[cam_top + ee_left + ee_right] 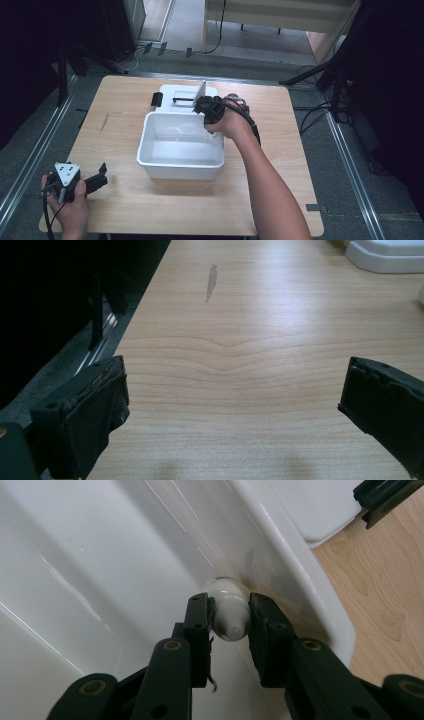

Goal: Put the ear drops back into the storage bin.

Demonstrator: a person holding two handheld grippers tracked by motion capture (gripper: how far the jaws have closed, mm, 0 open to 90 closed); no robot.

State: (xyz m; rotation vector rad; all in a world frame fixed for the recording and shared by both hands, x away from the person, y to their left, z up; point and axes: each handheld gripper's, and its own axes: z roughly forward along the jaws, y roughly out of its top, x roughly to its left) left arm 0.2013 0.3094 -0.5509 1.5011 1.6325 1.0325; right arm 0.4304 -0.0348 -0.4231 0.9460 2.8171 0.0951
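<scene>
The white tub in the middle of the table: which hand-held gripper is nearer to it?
The right hand-held gripper: it reaches over the white tub's far right rim. The left hand-held gripper rests on the table, apart from it.

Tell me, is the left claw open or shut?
Open. The left claw has its two black jaws far apart, with bare wooden table between them.

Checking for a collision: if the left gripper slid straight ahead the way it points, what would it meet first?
Mostly bare wooden table. The left gripper, jaws open, aims toward the white plastic tub at the far right; depth is unclear.
</scene>
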